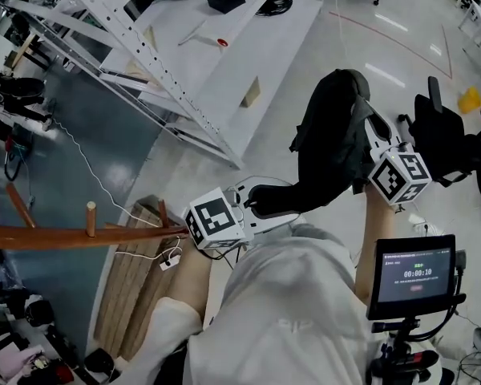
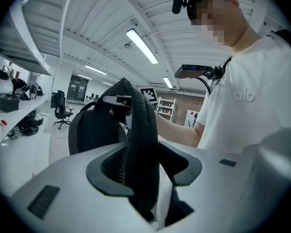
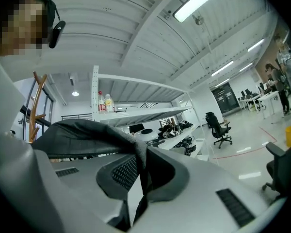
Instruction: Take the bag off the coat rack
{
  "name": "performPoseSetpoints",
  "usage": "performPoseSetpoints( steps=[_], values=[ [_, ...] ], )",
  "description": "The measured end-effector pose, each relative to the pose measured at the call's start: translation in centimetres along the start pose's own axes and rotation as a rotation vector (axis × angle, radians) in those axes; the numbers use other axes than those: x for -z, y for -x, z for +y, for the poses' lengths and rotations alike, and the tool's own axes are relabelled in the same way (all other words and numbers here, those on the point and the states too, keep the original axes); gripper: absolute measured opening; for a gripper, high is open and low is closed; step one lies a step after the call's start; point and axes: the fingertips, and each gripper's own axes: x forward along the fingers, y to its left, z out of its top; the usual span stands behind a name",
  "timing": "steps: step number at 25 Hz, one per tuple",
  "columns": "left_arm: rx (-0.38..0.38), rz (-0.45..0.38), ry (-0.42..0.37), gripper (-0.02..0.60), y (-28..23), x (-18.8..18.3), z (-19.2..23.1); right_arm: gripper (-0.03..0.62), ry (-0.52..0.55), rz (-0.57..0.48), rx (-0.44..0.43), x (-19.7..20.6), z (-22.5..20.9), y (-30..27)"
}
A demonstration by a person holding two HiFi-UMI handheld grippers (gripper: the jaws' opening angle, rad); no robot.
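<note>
While the right claw [image 3: 143,171] pinches a fold of the bag [image 1: 337,139], the left claw [image 2: 148,169] stands open w/ the strap [image 2: 140,125] loose between its jaws, pads not clamping. Bag hangs in the air btw. both claws, well clear of the rack [image 1: 56,237], to its right in head view.

Right tool [image 3: 142,173] clamps the dark bag [image 3: 82,135] between its jaws.

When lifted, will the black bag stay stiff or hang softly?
Probably floppy: the bag drapes in folds at the right gripper. Its fabric pinches thin there, so likely soft, not fragile. Its weight I cannot tell.
</note>
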Motion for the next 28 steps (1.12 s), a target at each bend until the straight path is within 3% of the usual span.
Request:
performPoseSetpoints(
  steps=[3, 8, 17, 20, 23, 24, 26, 28],
  values=[
    [-0.030, -0.006, 0.012, 0.189, 1.8, 0.5, 1.4, 0.044, -0.028, -0.017, 0.013, -0.4, -1.1, 0.2],
    [-0.159, -0.048, 0.027, 0.187, 4.5, 0.3, 4.0, 0.044, -0.014, -0.031, 0.000, -0.9, -0.6, 1.4],
    [-0.296, -0.046, 0.020, 0.187, 7.3, 0.3, 7.6, 0.044, -0.022, -0.044, -0.002, -1.7, -1.2, 2.3],
    [-0.393, -0.133, 0.100, 0.182, 7.9, -0.8, 10.1, 0.044, -0.011, -0.029, 0.003, -1.2, -1.0, 2.3],
    [-0.486, -0.291, 0.194, 0.081, 8.2, -2.9, 12.5, 0.044, -0.006, -0.017, 0.004, -0.7, -0.6, 2.1],
    [-0.507, -0.342, 0.223, 0.022, 8.3, -3.5, 13.0, 0.044, -0.009, -0.012, 0.005, -0.5, -0.6, 2.1],
    [-0.537, -0.418, 0.265, 0.005, 8.1, -4.8, 13.8, 0.044, -0.016, -0.009, 0.011, -0.2, -0.7, 2.3],
    [-0.551, -0.442, 0.270, 0.005, 7.6, -6.0, 14.4, 0.044, -0.020, -0.010, 0.016, 0.1, -0.7, 2.4]
  ],
)
